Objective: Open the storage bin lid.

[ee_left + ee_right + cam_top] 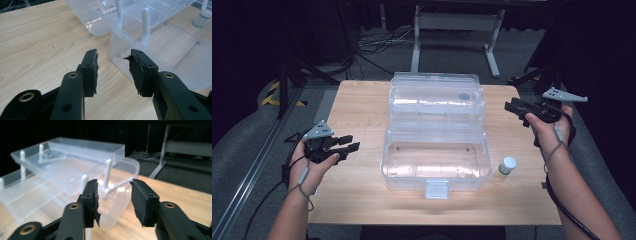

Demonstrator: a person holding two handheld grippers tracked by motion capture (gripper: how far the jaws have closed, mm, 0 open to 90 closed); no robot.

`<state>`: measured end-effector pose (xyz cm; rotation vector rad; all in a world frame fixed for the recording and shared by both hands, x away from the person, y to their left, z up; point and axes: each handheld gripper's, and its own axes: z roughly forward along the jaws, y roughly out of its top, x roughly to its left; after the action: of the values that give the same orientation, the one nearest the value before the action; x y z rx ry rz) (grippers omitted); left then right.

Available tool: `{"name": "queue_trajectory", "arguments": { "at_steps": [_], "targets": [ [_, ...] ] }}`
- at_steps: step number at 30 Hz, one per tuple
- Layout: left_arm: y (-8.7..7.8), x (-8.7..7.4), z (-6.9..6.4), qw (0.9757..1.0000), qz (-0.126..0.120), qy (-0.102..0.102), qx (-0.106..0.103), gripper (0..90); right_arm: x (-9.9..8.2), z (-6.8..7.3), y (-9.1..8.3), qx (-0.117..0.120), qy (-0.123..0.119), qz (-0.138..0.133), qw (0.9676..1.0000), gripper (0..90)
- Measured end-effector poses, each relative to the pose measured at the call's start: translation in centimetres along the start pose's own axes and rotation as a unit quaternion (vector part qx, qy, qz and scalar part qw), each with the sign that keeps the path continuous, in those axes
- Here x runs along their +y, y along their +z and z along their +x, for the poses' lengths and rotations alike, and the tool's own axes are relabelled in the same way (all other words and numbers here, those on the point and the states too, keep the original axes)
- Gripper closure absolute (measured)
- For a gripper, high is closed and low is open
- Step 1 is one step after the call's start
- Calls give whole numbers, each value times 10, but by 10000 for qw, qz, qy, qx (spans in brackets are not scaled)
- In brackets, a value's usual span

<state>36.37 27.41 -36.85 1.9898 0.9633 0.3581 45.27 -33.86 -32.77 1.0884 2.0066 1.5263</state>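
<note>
A clear plastic box stands open in the middle of the wooden table, its lid and inner tray raised behind the base. My left gripper is open at the box's left, jaws pointing toward its near left corner, with nothing between them. My right gripper is open at the box's right, level with the raised tray, jaws empty and apart from the plastic. A small white-capped vial stands on the table right of the box; in the left gripper view this vial appears beyond the box.
The box's front latch hangs toward the table's near edge. Bare wood lies left of the box. Beyond the table are a white metal frame and cables on a grey floor.
</note>
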Motion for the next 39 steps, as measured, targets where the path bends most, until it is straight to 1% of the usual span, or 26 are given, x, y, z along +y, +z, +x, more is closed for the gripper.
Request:
{"name": "queue_trajectory", "arguments": {
  "at_steps": [1,2,3,5,7,8,9,10,11,13,15,16,17,18,20,22,25,27,31,32,34,36,39],
  "targets": [
    [1,0,0,10000,17,4,-8,588,0,-1,-3,55,-8,70,10000,557],
    [1,-1,0,10000,49,-13,-2,587,-2,-3,-9,47,-71,112,9999,555],
    [1,-1,0,10000,49,-13,-2,586,-2,-3,-9,47,-71,112,9999,555],
    [1,-2,1,10000,68,-9,-2,586,-3,-5,-15,77,-14,131,9999,549],
    [0,-2,1,10000,42,-45,2,584,-4,-6,-20,92,-6,102,9999,547],
    [0,-2,1,10000,43,-46,6,584,-5,-6,-26,160,-49,117,9998,539],
    [0,-2,1,10000,51,-47,11,584,-5,-6,-26,160,-49,117,9998,539],
    [-1,-3,2,10000,59,-56,22,579,-5,-4,-30,278,-123,229,9993,520],
    [-1,-4,2,10000,50,-67,23,579,-5,-4,-30,278,-123,229,9993,520],
    [-2,-5,2,9999,74,-82,44,580,-6,-2,-34,325,-271,404,9983,521],
    [-3,-5,2,9999,66,-94,49,581,-7,1,-42,389,-430,504,9970,521],
    [-3,-5,3,9999,61,-86,51,581,-7,1,-42,389,-430,504,9970,521],
    [-4,-5,3,9999,58,-88,50,580,-8,3,-46,413,-530,570,9961,521],
    [-4,-5,3,9999,60,-84,55,580,-8,3,-46,413,-530,570,9961,521],
    [-4,-5,2,9999,69,-108,43,580,-8,5,-50,458,-591,643,9951,521],
    [-4,-6,2,9999,80,-100,42,579,-9,6,-54,534,-673,701,9938,521],
    [-4,-6,1,9999,114,-80,35,577,-8,6,-59,646,-710,831,9919,511],
    [-4,-6,1,9999,121,-77,15,575,-8,7,-61,625,-756,933,9908,509],
    [-2,-7,1,9998,164,-58,20,575,-10,9,-63,523,-830,1293,9867,504],
    [-1,-7,0,9998,184,-75,18,575,-11,10,-63,509,-857,1468,9841,506],
    [0,-8,0,9998,209,-68,7,576,-11,12,-63,551,-965,1612,9807,510],
    [0,-9,0,9997,229,-85,9,575,-11,14,-61,625,-1016,1748,9773,509],
    [-1,-10,0,9997,247,-78,22,575,-12,15,-58,665,-1116,1917,9728,500]
  ]
}}
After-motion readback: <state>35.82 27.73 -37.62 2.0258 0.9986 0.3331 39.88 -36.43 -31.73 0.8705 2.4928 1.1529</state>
